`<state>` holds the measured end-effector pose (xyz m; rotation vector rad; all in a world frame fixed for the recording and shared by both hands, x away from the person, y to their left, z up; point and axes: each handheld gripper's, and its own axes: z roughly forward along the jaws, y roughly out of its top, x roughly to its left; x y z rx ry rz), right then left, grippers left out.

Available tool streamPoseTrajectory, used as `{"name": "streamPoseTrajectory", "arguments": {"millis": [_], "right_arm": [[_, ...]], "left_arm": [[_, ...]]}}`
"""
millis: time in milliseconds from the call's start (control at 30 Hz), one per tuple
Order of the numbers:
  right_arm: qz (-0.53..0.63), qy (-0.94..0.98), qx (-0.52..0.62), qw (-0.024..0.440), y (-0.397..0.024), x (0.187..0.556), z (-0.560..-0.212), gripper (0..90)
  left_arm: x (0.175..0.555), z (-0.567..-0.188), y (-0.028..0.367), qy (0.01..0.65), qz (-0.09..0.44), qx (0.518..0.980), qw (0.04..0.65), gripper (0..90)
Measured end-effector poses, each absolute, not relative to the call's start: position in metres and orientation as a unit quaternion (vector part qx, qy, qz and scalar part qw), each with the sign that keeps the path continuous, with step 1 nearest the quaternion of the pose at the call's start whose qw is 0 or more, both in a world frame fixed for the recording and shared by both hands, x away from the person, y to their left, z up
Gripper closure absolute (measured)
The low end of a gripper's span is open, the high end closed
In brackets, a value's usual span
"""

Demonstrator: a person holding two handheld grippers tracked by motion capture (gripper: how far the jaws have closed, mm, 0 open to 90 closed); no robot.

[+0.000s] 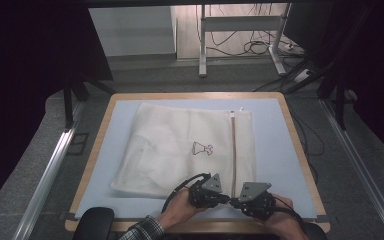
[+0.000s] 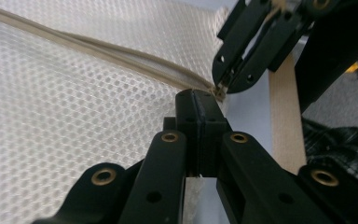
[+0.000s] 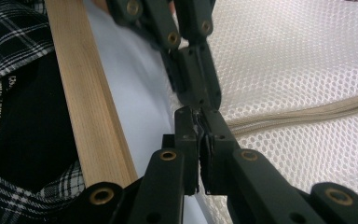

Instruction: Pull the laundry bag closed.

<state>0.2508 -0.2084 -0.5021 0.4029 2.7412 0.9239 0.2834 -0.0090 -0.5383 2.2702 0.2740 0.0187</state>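
Observation:
A white mesh bag (image 1: 180,145) lies flat on the pale blue mat (image 1: 275,145), with a beige zipper (image 1: 234,150) running from far to near along its right part. Both grippers meet tip to tip at the zipper's near end. In the left gripper view, my left gripper (image 2: 198,100) has its jaws pressed together right at the end of the zipper (image 2: 135,58). My right gripper (image 2: 220,86) pinches the same end from the upper right. In the right gripper view, my right gripper (image 3: 199,116) is shut on the bag's edge beside the zipper (image 3: 307,112). What exactly lies between the pads is hidden.
The table's wooden rim (image 1: 300,145) frames the mat, and its near edge (image 3: 88,102) runs just behind the grippers. A plaid sleeve (image 1: 145,230) comes in from the bottom. A small black drawing (image 1: 202,148) marks the bag's middle. Desk legs and cables (image 1: 250,45) stand beyond the table.

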Motion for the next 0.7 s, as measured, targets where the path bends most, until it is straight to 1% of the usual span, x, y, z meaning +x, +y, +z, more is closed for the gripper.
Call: {"name": "streamPoseTrajectory", "arguments": {"millis": [100,267,467,700], "right_arm": [[0.314,0.933,0.14,0.107,-0.209,0.251,-0.502,85.8],[0.314,0.931,0.157,0.098,-0.209,0.254,-0.503,85.9],[0.319,0.927,0.177,0.083,-0.21,0.259,-0.504,86.0],[0.321,0.924,0.19,0.089,-0.209,0.263,-0.503,86.2]], "left_arm": [[0.286,-0.539,-0.008,0.115,-0.003,0.902,0.416,89.8],[0.281,-0.539,-0.009,0.111,0.01,0.903,0.416,90.0],[0.281,-0.54,-0.008,0.106,0.007,0.902,0.418,90.0],[0.279,-0.54,-0.009,0.098,0.017,0.904,0.416,90.0]]}}
